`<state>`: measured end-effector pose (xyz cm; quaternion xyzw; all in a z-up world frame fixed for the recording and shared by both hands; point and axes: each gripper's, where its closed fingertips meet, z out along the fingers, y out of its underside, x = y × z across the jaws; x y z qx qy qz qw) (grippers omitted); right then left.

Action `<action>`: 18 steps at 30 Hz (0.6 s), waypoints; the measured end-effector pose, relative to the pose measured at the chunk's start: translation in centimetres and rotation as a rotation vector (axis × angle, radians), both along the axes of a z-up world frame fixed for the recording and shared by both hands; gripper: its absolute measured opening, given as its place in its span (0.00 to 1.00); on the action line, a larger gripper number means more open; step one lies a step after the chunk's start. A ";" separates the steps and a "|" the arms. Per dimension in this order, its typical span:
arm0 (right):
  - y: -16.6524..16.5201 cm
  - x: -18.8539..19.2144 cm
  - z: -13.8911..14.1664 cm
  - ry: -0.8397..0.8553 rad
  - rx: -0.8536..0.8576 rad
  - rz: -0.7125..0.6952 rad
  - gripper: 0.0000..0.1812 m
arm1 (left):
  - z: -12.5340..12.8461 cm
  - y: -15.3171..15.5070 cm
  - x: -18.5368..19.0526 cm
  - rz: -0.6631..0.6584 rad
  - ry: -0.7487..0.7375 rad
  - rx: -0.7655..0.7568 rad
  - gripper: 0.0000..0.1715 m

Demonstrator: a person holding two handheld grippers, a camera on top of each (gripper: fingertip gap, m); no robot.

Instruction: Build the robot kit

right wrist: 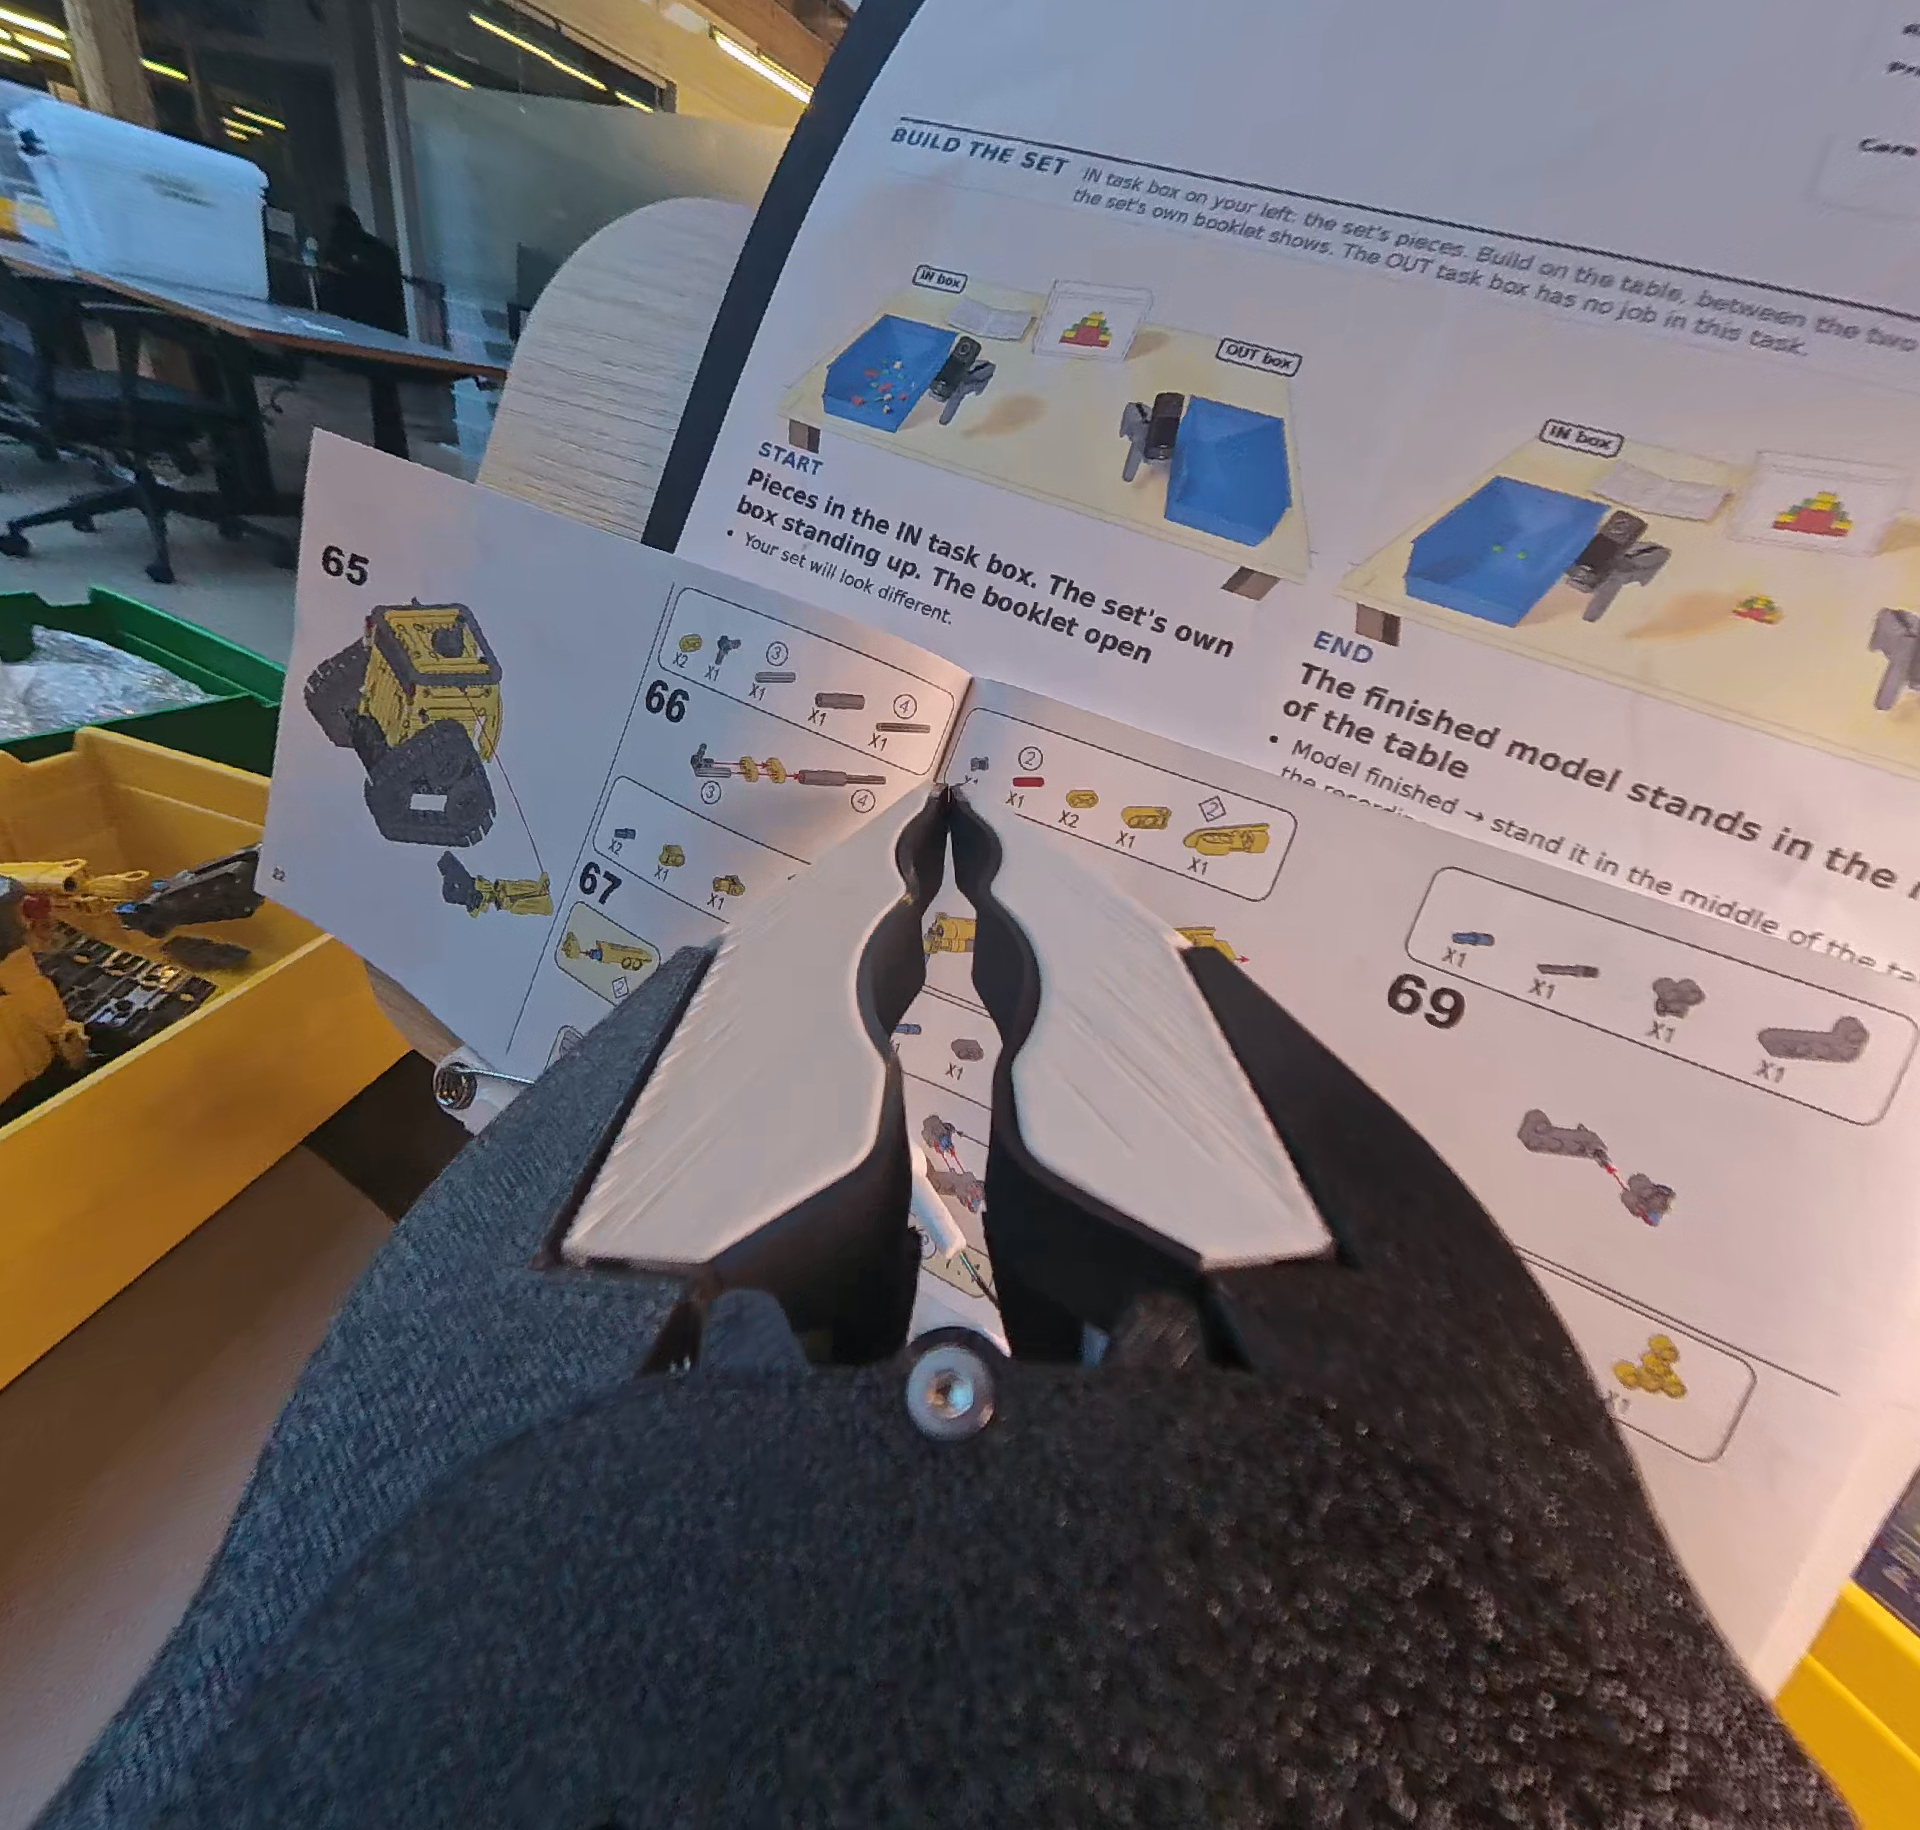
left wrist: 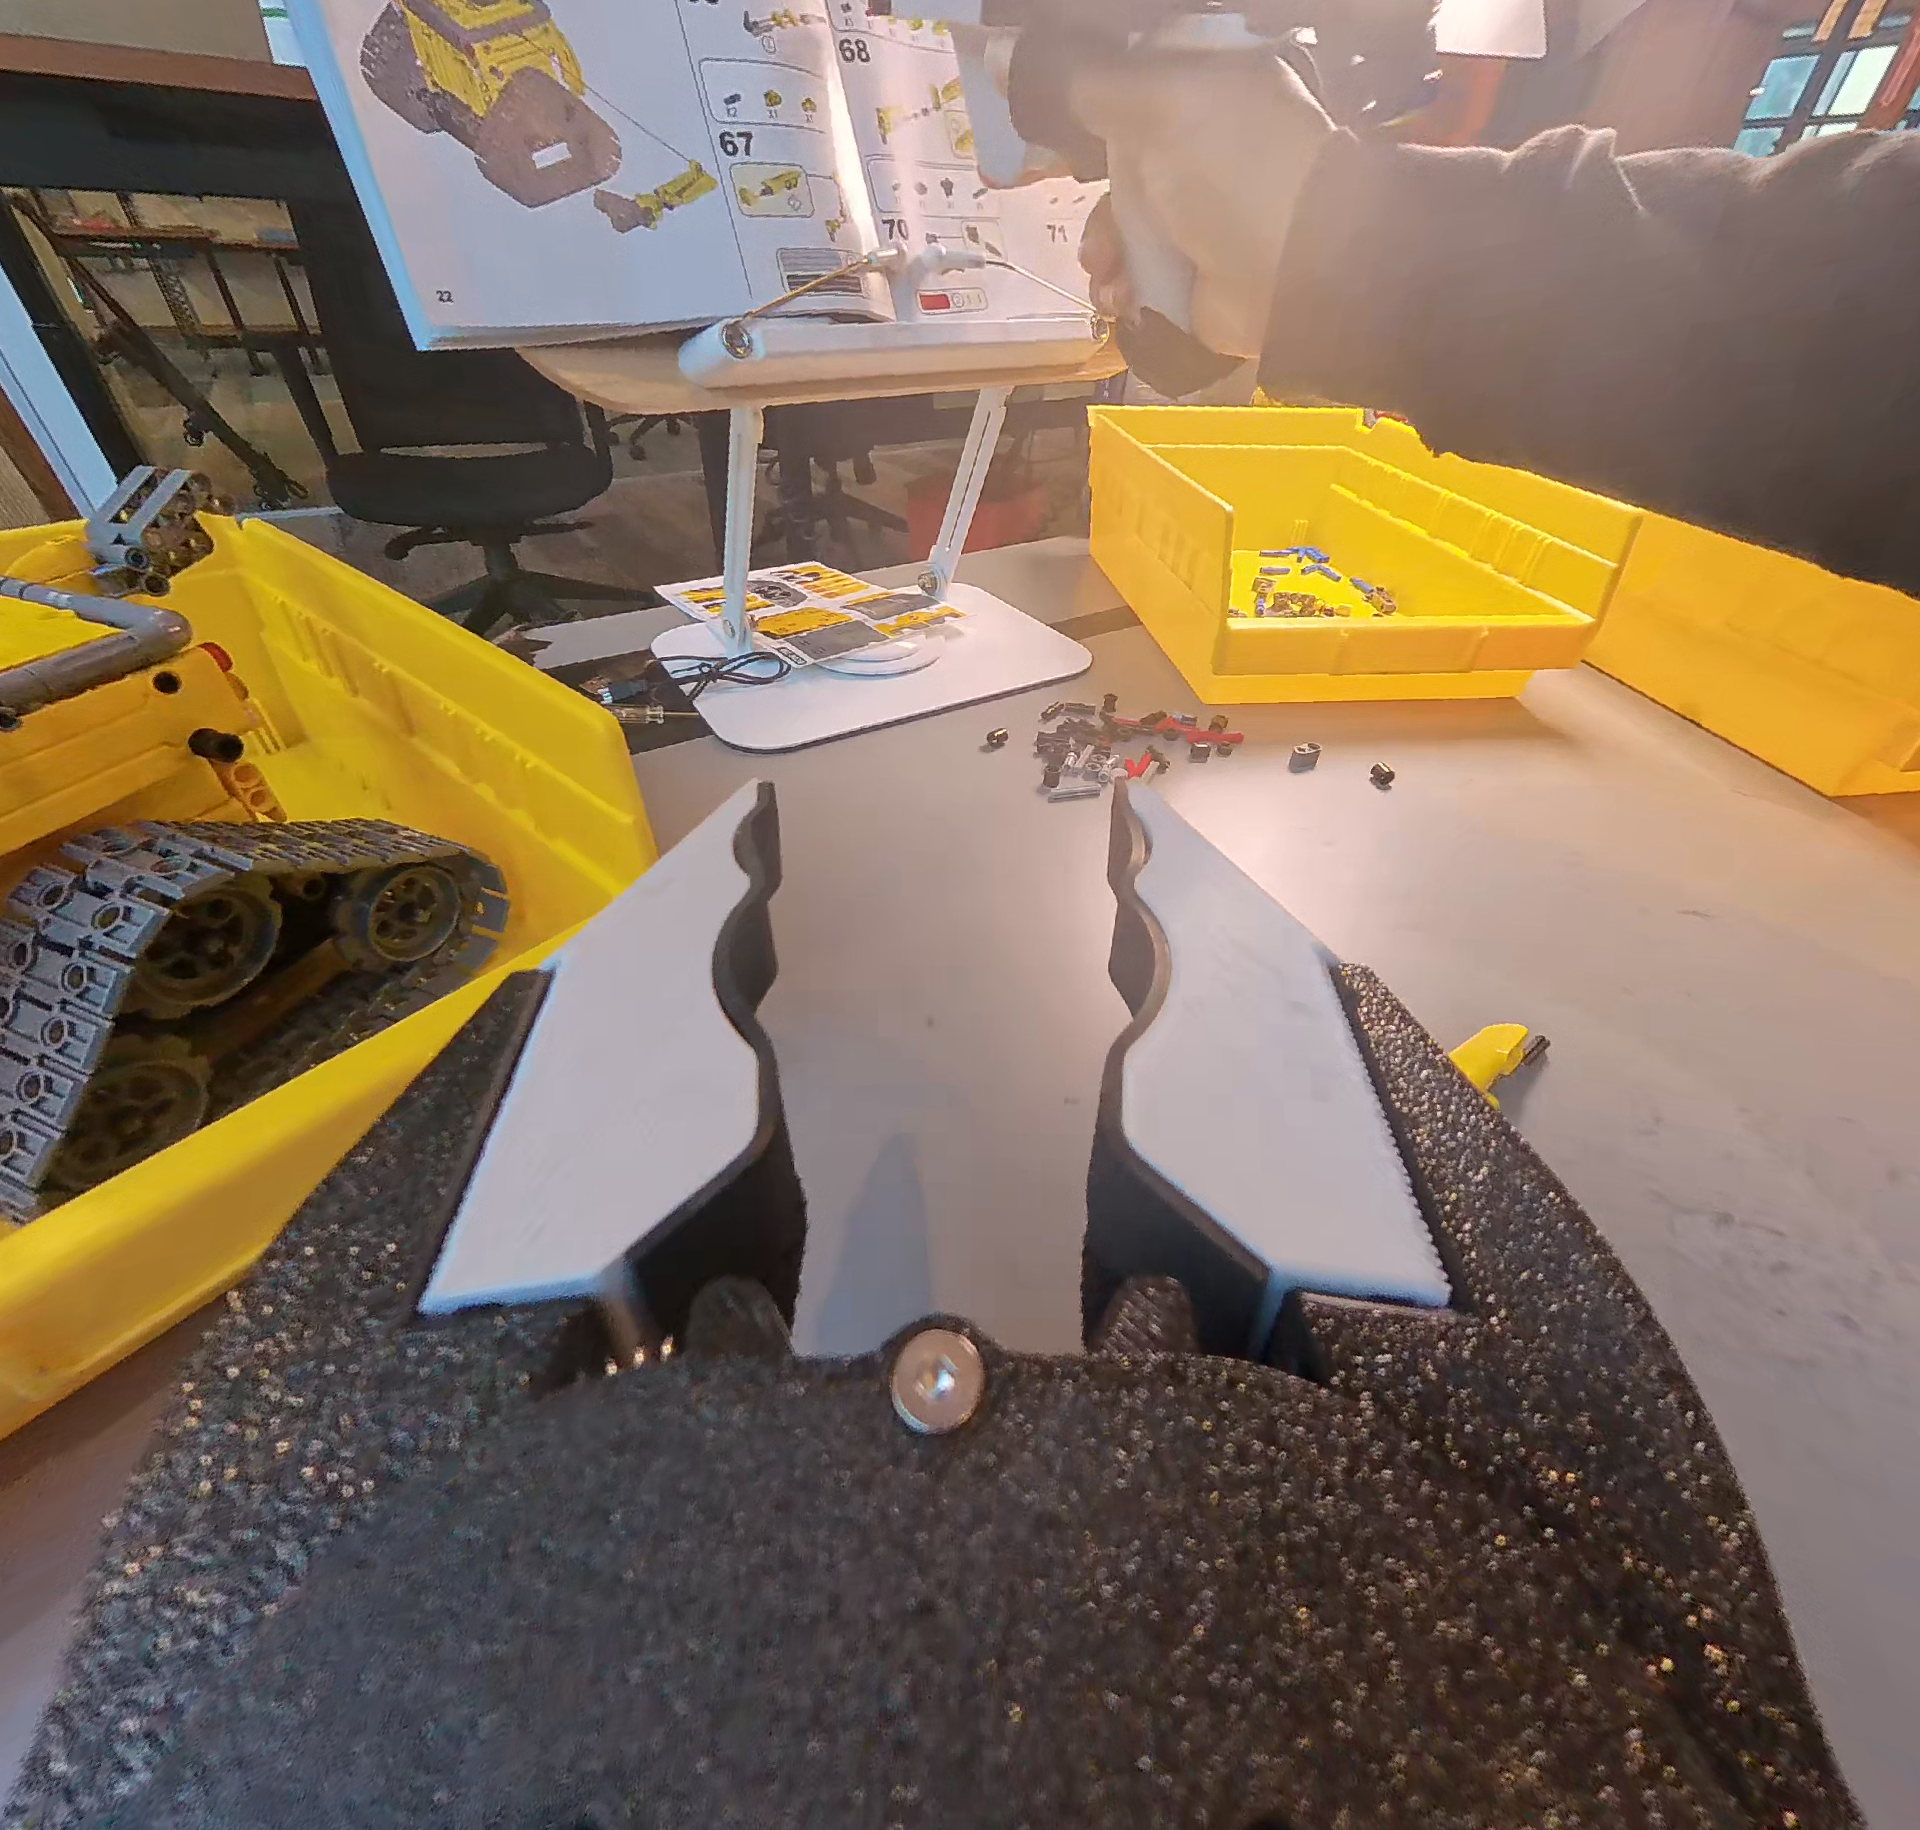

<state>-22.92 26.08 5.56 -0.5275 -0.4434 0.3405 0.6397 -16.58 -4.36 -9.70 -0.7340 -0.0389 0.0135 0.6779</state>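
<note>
My left gripper (left wrist: 943, 804) is open and empty, low over the grey table (left wrist: 1351, 949). A pile of small black, grey and red building pieces (left wrist: 1122, 736) lies just beyond its right fingertip. My right gripper (right wrist: 945, 798) is shut, fingertips together, right at the centre fold of the open instruction booklet (right wrist: 623, 741). I cannot tell whether a page is pinched. In the left wrist view the right gripper (left wrist: 883, 4) is raised at the booklet (left wrist: 582, 118) on its white stand (left wrist: 894, 668), held by a gloved hand with a dark sleeve (left wrist: 1558, 305).
A yellow bin (left wrist: 416, 658) at left holds a yellow tracked model (left wrist: 208, 928). A yellow bin (left wrist: 1351, 637) at back right holds small pieces (left wrist: 1309, 585). A yellow part (left wrist: 1491, 1053) lies at right. A large printed sheet (right wrist: 1351, 430) stands behind the booklet. A green tray (right wrist: 135, 627) is at left. Spacing between my two grippers at the tips: around 35 centimetres.
</note>
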 end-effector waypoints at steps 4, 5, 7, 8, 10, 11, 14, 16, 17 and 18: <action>0.3 -0.4 -0.4 -0.019 0.000 -0.006 0.00 | 0.0 0.0 0.1 -0.002 0.005 -0.001 0.37; 0.4 -0.5 -0.4 -0.021 0.005 -0.007 0.00 | 0.0 0.0 0.1 -0.002 0.006 0.000 0.37; 0.5 -0.6 -0.5 -0.026 0.007 -0.006 0.00 | 0.1 0.0 0.1 -0.003 0.008 0.002 0.37; 0.5 -0.7 -0.6 -0.029 0.006 -0.006 0.00 | 0.1 0.0 0.1 -0.004 0.008 0.003 0.37; 0.6 -0.7 -0.7 -0.032 0.006 -0.007 0.00 | 0.1 0.0 0.1 -0.003 0.006 0.003 0.37; 0.6 -0.8 -0.8 -0.033 0.006 -0.006 0.00 | 0.1 0.0 0.1 -0.003 0.005 0.004 0.37; 0.7 -0.9 -0.9 -0.034 0.008 -0.005 0.00 | 0.1 0.0 0.1 -0.003 0.004 0.004 0.37; 0.7 -0.9 -0.9 -0.033 0.008 -0.004 0.00 | 0.1 0.0 0.0 -0.004 0.004 0.004 0.37; 0.7 -0.9 -0.9 -0.033 0.009 -0.004 0.00 | 0.1 0.0 0.0 -0.003 0.003 0.005 0.37; 0.7 -0.9 -0.9 -0.033 0.010 -0.003 0.00 | 0.2 -0.1 0.0 -0.003 0.003 0.005 0.37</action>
